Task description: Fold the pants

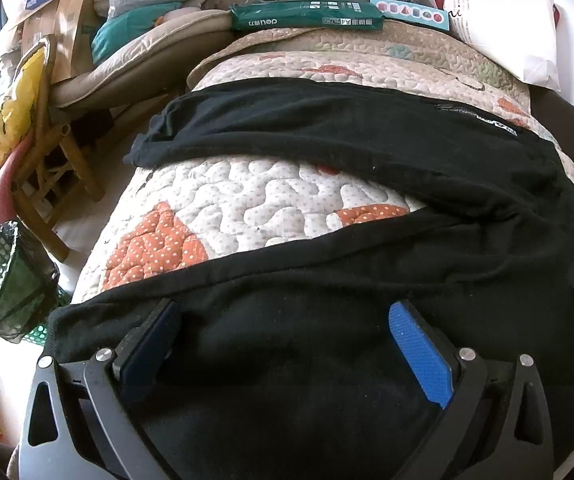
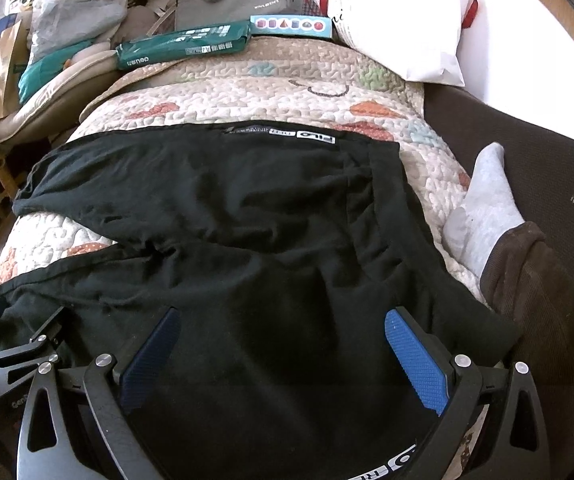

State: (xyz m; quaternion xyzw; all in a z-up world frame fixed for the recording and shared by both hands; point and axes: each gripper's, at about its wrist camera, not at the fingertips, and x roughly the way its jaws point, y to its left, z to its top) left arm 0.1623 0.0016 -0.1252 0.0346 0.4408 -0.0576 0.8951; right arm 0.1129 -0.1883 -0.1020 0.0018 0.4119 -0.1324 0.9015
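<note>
Both tongs, left tongs (image 1: 283,344) and right tongs (image 2: 283,348), hover spread wide over the black pants (image 1: 327,152), gripping nothing; these lie with legs splayed on the quilt (image 1: 227,204). Pinching quilt along with fabric could drag everything askew.

Black pants (image 1: 327,132); cream quilt (image 1: 239,200), orange polka-dot patches.

The left gripper (image 1: 283,344) is reaching forward with its blue-padded fingers (image 1: 421,354) spread wide apart. The right gripper (image 2: 281,350) is sitting just beside it, its fingers (image 2: 415,360) likewise spread wide. A socked foot (image 2: 483,216) and trouser cuff are lying at the right.
</note>
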